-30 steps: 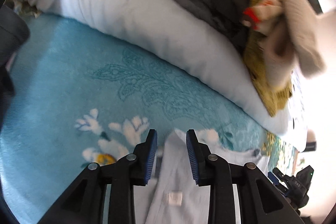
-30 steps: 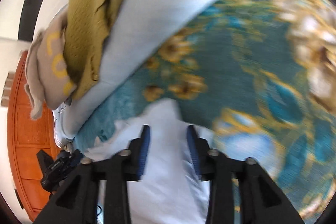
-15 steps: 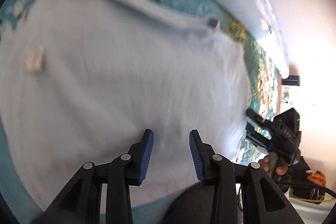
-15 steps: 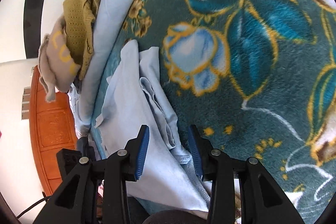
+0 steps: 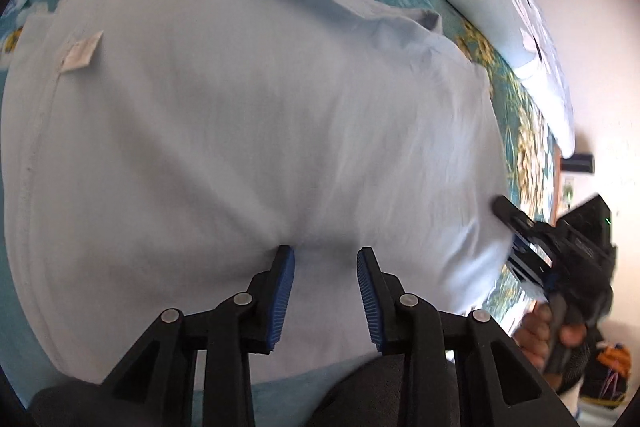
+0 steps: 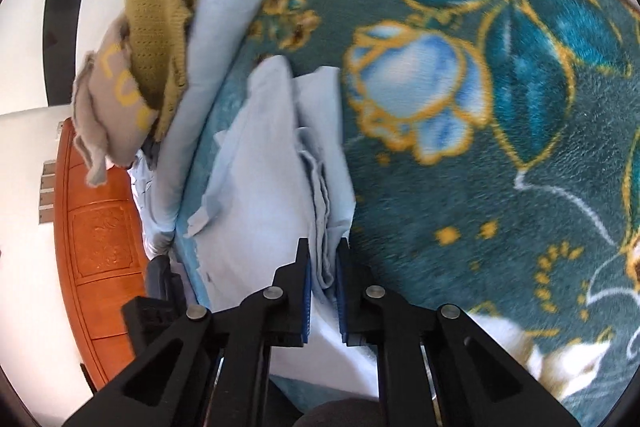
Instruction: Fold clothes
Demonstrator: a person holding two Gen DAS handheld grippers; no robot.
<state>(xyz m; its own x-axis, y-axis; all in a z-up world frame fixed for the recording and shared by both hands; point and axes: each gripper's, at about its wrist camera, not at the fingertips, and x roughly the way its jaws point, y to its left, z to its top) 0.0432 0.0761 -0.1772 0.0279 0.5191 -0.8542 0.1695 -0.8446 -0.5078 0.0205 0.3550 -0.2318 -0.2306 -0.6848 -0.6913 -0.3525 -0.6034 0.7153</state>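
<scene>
Pale blue T-shirt (image 5: pixel 248 131) lay spread flat on the bed's teal plush blanket (image 6: pixel 500 155); thin, smooth cotton-like knit, softly creased, stitched hem along one edge. Small off-white sewn-in label (image 5: pixel 80 53) showed near that hem; print on it too blurred to read. In the right wrist view the shirt's side edge was bunched into several stacked folds.

Right tongs (image 6: pixel 322 291) had just been closing and stood clenched on that bunched edge, blue ribbed pads pressing the cloth from both sides. Left tongs (image 5: pixel 325 267) were released, jaws parted, tips resting over the flat cloth with nothing pinched between them.

Blanket: fleecy pile, printed with blue flowers outlined in gold and dark teal leaves. Beyond it lay a light blue quilt (image 6: pixel 224 39) carrying a mustard open-knit sweater (image 6: pixel 160 39) and a beige garment (image 6: pixel 108 107) with yellow lettering, partly hidden, reading roughly "LO". Carved orange-brown wooden panel (image 6: pixel 100 235) stood behind.
</scene>
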